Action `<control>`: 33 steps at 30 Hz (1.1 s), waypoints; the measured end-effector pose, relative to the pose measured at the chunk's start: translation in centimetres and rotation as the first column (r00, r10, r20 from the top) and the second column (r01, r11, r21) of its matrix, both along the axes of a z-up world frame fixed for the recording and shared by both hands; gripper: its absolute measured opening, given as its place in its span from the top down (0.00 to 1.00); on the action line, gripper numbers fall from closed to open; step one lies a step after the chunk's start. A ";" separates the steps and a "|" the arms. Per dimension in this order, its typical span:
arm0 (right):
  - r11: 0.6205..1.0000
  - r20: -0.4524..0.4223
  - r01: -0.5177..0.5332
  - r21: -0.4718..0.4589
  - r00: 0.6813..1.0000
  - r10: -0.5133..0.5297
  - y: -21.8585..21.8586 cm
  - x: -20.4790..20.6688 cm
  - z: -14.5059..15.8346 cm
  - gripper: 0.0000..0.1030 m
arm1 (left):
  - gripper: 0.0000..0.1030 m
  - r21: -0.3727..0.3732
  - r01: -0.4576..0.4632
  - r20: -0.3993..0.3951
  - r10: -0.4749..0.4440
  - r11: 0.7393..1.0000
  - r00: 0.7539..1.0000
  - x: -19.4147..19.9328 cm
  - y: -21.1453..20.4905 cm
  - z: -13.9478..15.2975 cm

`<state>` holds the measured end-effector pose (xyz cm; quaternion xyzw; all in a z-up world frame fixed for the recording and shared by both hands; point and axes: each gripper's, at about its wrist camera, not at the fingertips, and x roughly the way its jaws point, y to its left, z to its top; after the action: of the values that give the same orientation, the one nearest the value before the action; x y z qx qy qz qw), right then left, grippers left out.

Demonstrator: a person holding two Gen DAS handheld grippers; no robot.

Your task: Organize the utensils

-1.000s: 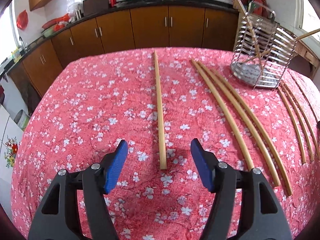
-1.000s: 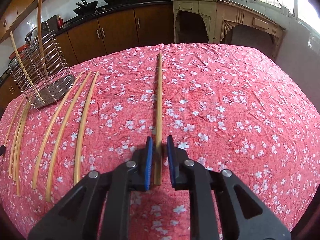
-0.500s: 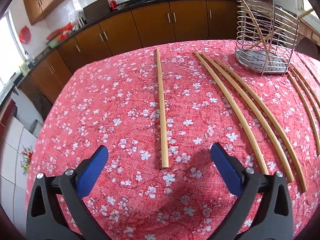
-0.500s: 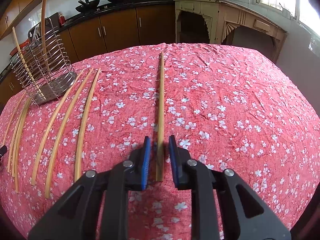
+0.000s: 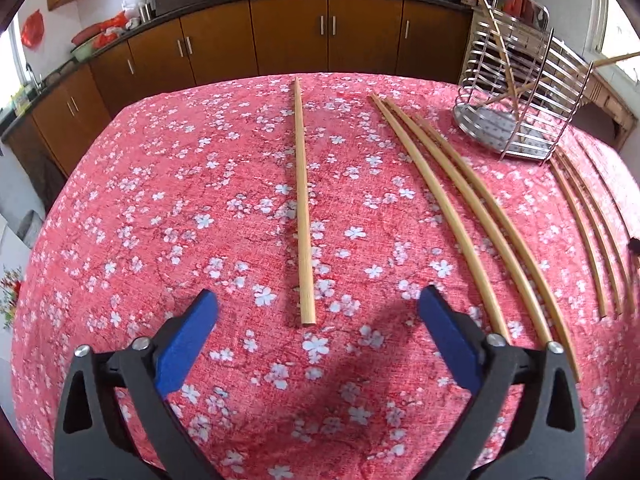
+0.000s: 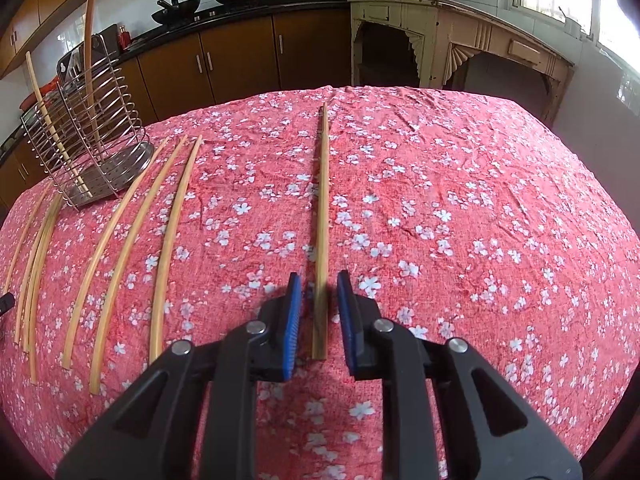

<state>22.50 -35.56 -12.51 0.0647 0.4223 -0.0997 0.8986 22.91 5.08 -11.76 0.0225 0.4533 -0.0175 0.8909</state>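
Observation:
A single wooden chopstick [image 5: 302, 208] lies lengthwise on the red flowered tablecloth in the left wrist view. My left gripper [image 5: 318, 312] is open wide, and the chopstick's near end lies just ahead of it, between its blue pads. In the right wrist view another chopstick [image 6: 322, 232] lies on the cloth with its near end between the blue pads of my right gripper [image 6: 319, 286]. The pads stand slightly apart from it on both sides. A wire utensil holder [image 5: 520, 92] with two sticks in it stands at the far right; it also shows in the right wrist view [image 6: 86, 140].
Three chopsticks [image 5: 472, 208] lie side by side right of the left gripper, and more thin ones [image 5: 592, 224] beyond them. In the right wrist view they [image 6: 132, 248] lie left of the gripper. Brown kitchen cabinets [image 5: 288, 36] stand behind the table.
My left gripper has opened wider and drawn back a little from its chopstick. My right gripper's pads have parted slightly around its chopstick, which now rests on the cloth.

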 end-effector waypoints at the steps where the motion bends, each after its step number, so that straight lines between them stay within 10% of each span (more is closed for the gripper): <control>1: 1.000 0.000 -0.003 -0.001 1.000 0.003 0.1 -0.1 0.0 0.85 | 0.26 0.001 0.001 0.009 -0.001 1.000 1.000 -0.4 0.0 0.3; 5: 1.000 -0.001 -0.010 -0.004 1.000 0.010 0.4 -0.3 0.0 0.88 | 0.72 0.008 0.033 0.020 -0.033 0.999 0.999 -1.2 -0.9 0.9; 9: 1.000 0.000 -0.010 0.003 1.000 0.010 0.5 -0.5 0.0 0.91 | 0.88 0.001 0.031 0.022 -0.031 1.000 0.999 -1.7 -1.4 1.0; 33: 1.000 0.051 -0.007 -0.005 0.999 0.007 0.5 -4.3 1.4 0.92 | 0.93 -0.053 0.041 0.113 -0.035 0.998 0.993 -5.1 -0.1 4.4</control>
<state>18.22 -35.07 -11.07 0.0634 0.3990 -0.0959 0.9097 17.83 5.02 -7.41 0.0072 0.4013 -0.0457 0.9148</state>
